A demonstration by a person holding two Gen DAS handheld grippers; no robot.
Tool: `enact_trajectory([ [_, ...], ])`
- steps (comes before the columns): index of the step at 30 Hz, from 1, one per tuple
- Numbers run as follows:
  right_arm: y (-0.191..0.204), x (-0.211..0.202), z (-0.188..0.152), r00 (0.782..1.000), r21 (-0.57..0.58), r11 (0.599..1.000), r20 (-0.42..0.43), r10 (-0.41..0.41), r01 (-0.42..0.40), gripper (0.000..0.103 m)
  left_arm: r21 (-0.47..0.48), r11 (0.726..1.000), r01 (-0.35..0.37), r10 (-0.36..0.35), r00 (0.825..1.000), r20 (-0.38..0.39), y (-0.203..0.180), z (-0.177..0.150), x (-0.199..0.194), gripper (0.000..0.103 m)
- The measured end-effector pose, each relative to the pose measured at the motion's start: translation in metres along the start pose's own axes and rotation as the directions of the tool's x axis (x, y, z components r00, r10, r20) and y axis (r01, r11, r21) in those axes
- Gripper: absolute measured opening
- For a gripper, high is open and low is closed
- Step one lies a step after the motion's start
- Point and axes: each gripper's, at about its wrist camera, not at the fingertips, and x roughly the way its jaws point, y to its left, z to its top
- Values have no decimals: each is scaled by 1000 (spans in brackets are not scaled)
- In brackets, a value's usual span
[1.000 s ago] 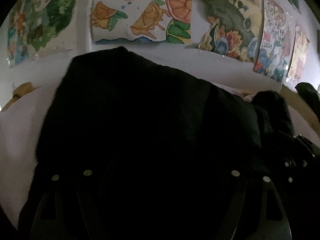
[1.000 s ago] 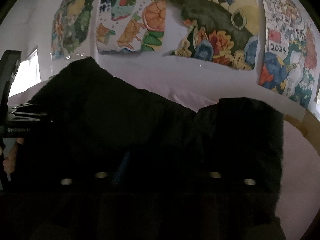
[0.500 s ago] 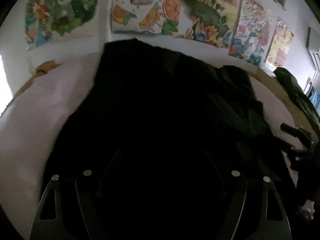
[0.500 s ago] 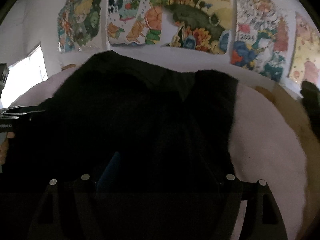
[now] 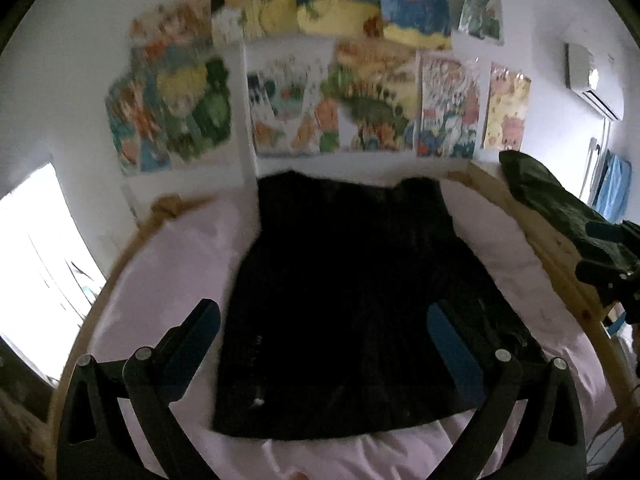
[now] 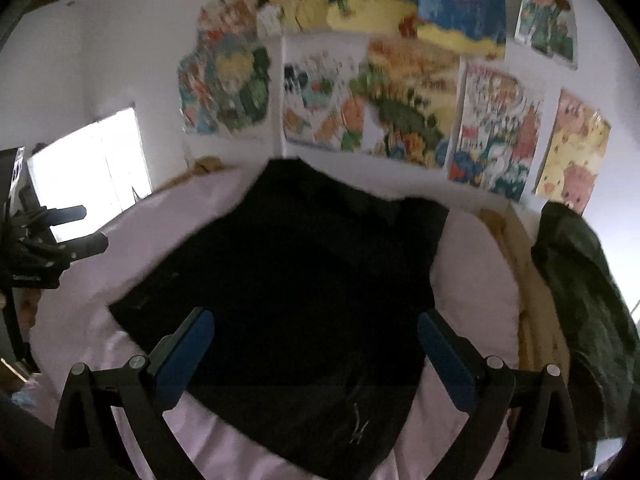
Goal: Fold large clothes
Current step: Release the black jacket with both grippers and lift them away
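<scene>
A large black garment (image 5: 352,300) lies flat on the pale pink bed (image 5: 172,264), roughly rectangular, its far edge near the wall. It also shows in the right wrist view (image 6: 304,296). My left gripper (image 5: 324,320) is open and empty, held above the garment's near half, its blue pads (image 5: 450,344) wide apart. My right gripper (image 6: 316,336) is open and empty above the garment's near right part. The right gripper appears at the left view's right edge (image 5: 608,268); the left gripper appears at the right view's left edge (image 6: 44,248).
The bed has a wooden frame (image 5: 560,256). A dark green garment (image 6: 588,300) hangs over the frame at the right. Colourful drawings (image 5: 352,112) cover the far wall. A bright window (image 5: 36,264) is at the left. An air conditioner (image 5: 592,80) is high on the right.
Both grippers have opened, let go of the black garment and pulled back and up. The garment now lies flat on the bed instead of filling the views.
</scene>
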Motion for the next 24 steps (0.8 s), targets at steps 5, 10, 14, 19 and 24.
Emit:
enact_trajectory([
  [5, 25, -26, -8, 999, -58, 998, 31, -8, 10, 103, 45, 998, -46, 43, 997, 63, -13, -14, -40, 102],
  [10, 46, -34, -23, 998, -75, 997, 67, 13, -8, 103, 57, 997, -61, 55, 994, 99, -11, -36, -49, 102],
  [14, 55, -31, -37, 998, -109, 994, 69, -15, 23, 103, 103, 992, -67, 59, 995, 78, -10, -46, -47, 102],
  [19, 64, -16, -54, 998, -200, 978, 45, -53, 61, 103, 166, 984, -64, 63, 998, 12, 4, -65, -24, 102],
  [24, 68, 10, -74, 998, -249, 968, -38, -52, 41, 103, 200, 977, -74, 98, 989, -109, 27, -94, 15, 102],
])
